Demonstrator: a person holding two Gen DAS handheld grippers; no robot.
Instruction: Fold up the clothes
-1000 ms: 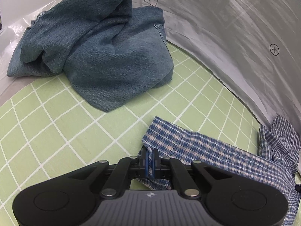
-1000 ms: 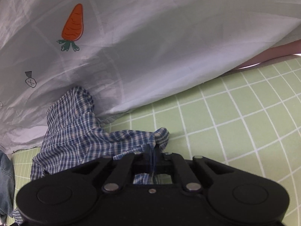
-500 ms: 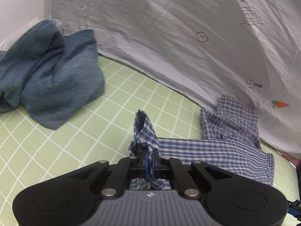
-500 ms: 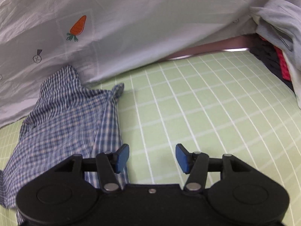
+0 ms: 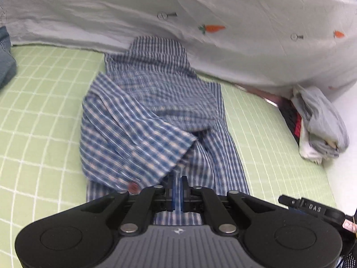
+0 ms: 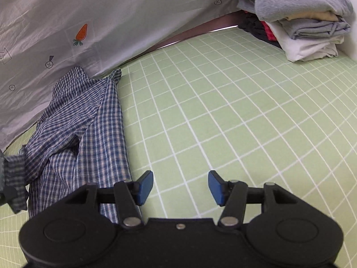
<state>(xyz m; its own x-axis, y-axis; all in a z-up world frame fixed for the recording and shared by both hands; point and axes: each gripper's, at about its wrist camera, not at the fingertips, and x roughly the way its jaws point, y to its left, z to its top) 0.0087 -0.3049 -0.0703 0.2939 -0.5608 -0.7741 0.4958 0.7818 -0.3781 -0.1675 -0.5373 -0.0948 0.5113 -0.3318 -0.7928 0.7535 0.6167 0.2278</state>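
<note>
A blue and white checked shirt [image 5: 154,111] lies lengthwise on the green grid sheet [image 5: 40,111]. My left gripper [image 5: 177,184] is shut on a fold of it, and the lifted flap drapes over the shirt's middle. In the right wrist view the same checked shirt [image 6: 89,120] lies at the left, its far end against the grey cover. My right gripper [image 6: 180,184] stands open over bare green sheet [image 6: 234,116], just right of the shirt's edge, with nothing between its blue pads [image 6: 145,185].
A grey cover with carrot prints [image 5: 200,22] rises behind the shirt. A stack of folded clothes [image 6: 301,22] sits at the far right; it also shows as a folded pile [image 5: 316,122]. Blue denim [image 5: 5,64] lies at the left edge.
My left gripper has carried its shirt fold across, over the rest of the shirt. My right gripper opened, let go of the shirt and moved off to the right onto bare sheet.
</note>
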